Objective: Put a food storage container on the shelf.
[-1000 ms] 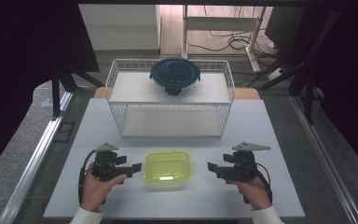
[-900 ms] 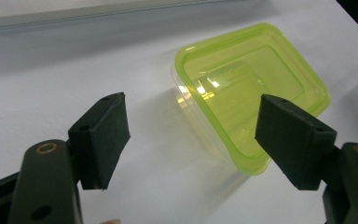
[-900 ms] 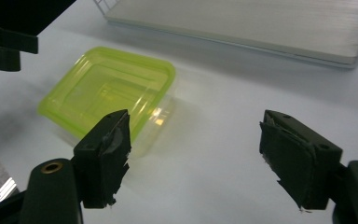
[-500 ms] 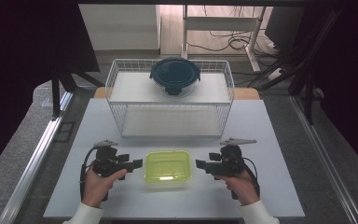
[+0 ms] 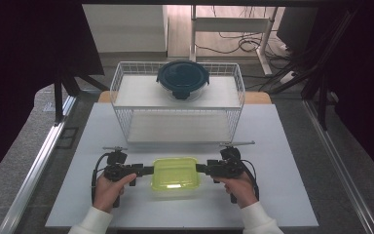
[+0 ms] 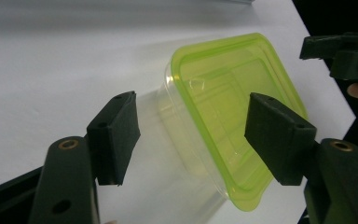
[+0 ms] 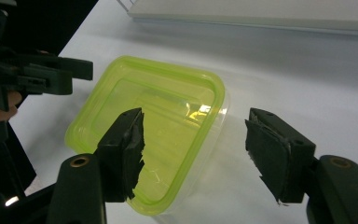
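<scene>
**Two grippers close in on the short ends of a lidded container**

High view, lower centre of the frame: a clear container with a yellow-green lid [image 5: 175, 172] rests on the white table [image 5: 282, 161]. One second ago both grippers stood clear of it, to either side; now the left gripper [image 5: 147, 170] has come in to its left end and the right gripper [image 5: 200, 168] to its right end, and each reaches the lid's edge. The jaws of both have just been closing.

Left gripper view: the jaws are part open, and the container's near end lies between them; one pad overlaps the lid rim, the other stands apart from the clear wall. Right gripper view: the jaws are likewise part open and straddle a corner of the lid, no pad visibly pressing. Neither gripper has hold of anything yet. Judged from this, a two-sided pick-up is being prepared and the grip remains to be made.

Edges and room: the table's near edge lies close below the hands in the high view. Above the container, a bare strip of table separates it from the white wire basket [image 5: 238, 105], which carries a round dark-lidded container [image 5: 182, 79] on its upper shelf. Left and right of the hands the table is open.
</scene>
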Demonstrator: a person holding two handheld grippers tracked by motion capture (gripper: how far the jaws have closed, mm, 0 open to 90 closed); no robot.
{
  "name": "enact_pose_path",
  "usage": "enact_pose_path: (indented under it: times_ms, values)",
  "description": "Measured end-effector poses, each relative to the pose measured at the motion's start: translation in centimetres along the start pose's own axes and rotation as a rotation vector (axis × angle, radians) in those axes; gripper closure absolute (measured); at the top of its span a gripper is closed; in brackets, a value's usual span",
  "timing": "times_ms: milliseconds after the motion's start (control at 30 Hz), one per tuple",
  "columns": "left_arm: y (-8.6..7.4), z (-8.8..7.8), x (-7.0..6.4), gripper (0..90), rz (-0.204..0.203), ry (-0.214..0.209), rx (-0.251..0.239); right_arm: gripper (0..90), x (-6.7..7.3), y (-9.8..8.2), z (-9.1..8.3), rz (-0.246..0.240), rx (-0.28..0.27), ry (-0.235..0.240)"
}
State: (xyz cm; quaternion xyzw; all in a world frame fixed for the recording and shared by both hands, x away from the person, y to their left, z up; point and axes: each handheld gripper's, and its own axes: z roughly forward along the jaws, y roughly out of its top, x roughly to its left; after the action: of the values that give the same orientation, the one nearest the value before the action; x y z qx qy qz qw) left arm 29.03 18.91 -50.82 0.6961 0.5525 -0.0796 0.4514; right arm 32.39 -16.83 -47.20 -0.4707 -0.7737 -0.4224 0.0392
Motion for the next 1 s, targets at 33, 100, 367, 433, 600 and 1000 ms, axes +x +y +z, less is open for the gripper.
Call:
enact_pose_path:
  times_ms: [33, 100, 367, 433, 600, 1000]
  values:
    - [-0.1, 0.1, 0.1, 34.4, 0.0, -0.005, 0.004, 37.3, -0.2, 0.0, 0.1, 0.011, 0.002, 0.006]
    - [-0.2, 0.2, 0.3, 35.3, -0.004, -0.01, 0.009, 38.1, -0.5, -0.1, 0.3, 0.022, 0.01, 0.018]
    - [-0.4, 0.7, 0.9, 38.8, -0.042, -0.069, 0.012, 44.4, -1.7, -0.9, 1.5, 0.088, 0.042, 0.076]
    - [-0.4, 0.8, 0.8, 40.1, -0.046, -0.08, 0.01, 47.8, -1.8, -1.0, 1.7, 0.103, 0.047, 0.093]
    - [-0.5, 1.3, 0.9, 44.7, -0.054, -0.105, 0.024, 53.7, -2.0, -1.2, 2.3, 0.118, 0.066, 0.106]
    - [-1.0, 2.5, 1.5, 61.5, -0.119, -0.168, 0.055, 66.0, -2.4, -1.4, 2.7, 0.18, 0.09, 0.162]
